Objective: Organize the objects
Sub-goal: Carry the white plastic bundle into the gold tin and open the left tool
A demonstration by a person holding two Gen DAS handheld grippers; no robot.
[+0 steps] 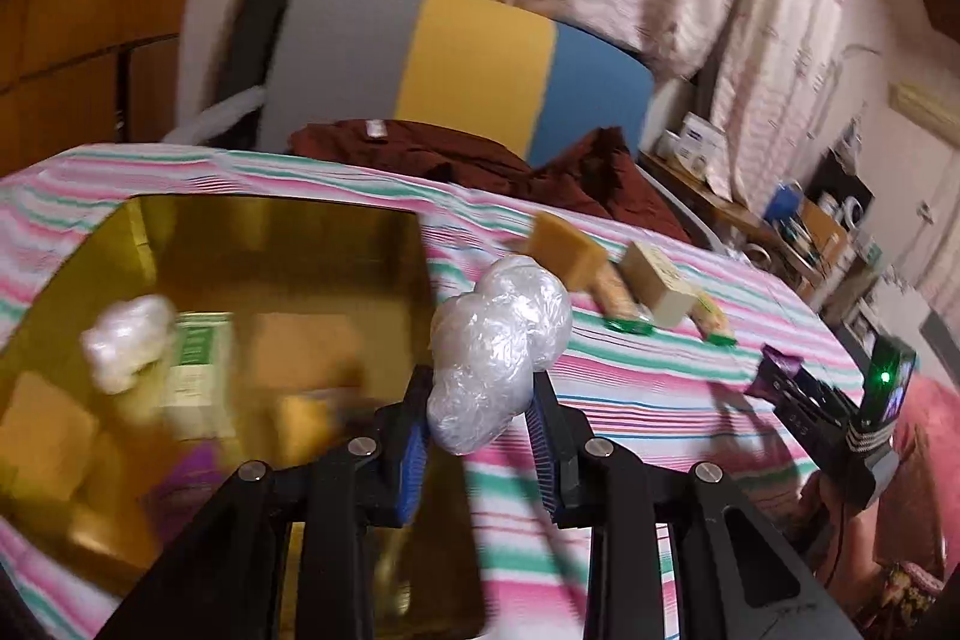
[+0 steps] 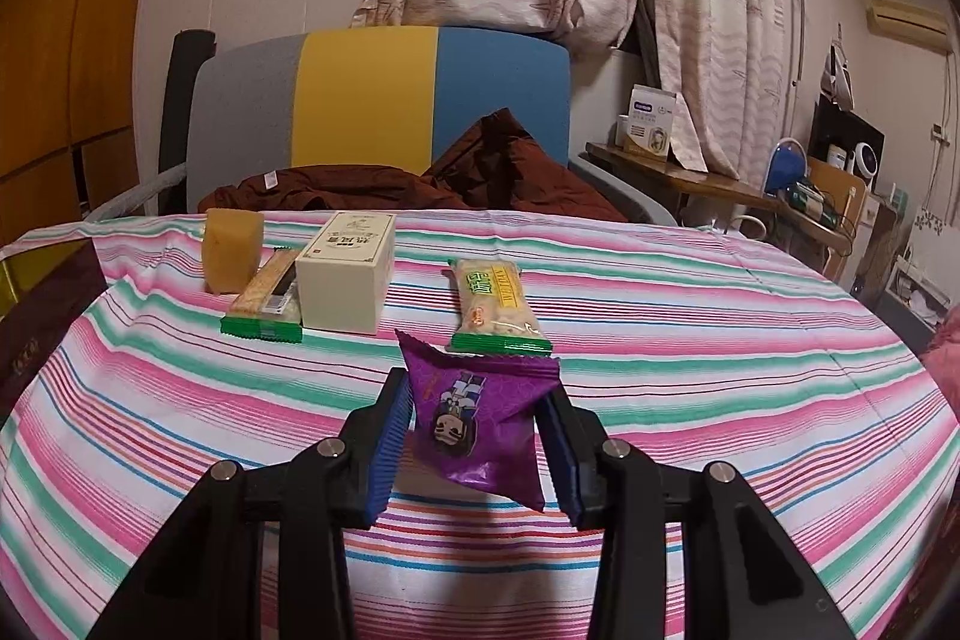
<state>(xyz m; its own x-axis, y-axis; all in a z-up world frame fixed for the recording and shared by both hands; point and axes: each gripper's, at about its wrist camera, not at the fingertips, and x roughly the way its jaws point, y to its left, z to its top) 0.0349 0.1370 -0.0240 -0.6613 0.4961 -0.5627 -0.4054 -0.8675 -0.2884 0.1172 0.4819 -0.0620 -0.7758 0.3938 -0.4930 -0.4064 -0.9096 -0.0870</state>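
My left gripper (image 1: pixel 480 394) is shut on a clear plastic-wrapped bundle (image 1: pixel 498 352) and holds it above the right edge of a gold box (image 1: pixel 270 232). The box holds a similar white bundle (image 1: pixel 129 343), a green-and-white carton (image 1: pixel 195 370) and other items. My right gripper (image 2: pixel 480 430) is shut on a purple snack packet (image 2: pixel 480 424) just above the striped cloth; it also shows in the left wrist view (image 1: pixel 780 370). On the cloth lie a yellow block (image 2: pixel 231 250), a cream box (image 2: pixel 348 274) and two green-ended snack bars (image 2: pixel 267 301) (image 2: pixel 495 307).
The striped cloth (image 2: pixel 720 370) covers the table. A dark red garment (image 2: pixel 420 178) lies at the far edge before a grey, yellow and blue chair back (image 2: pixel 372 100). A cluttered wooden shelf (image 2: pixel 720 184) stands at right. A dark box lid (image 2: pixel 42 316) is at left.
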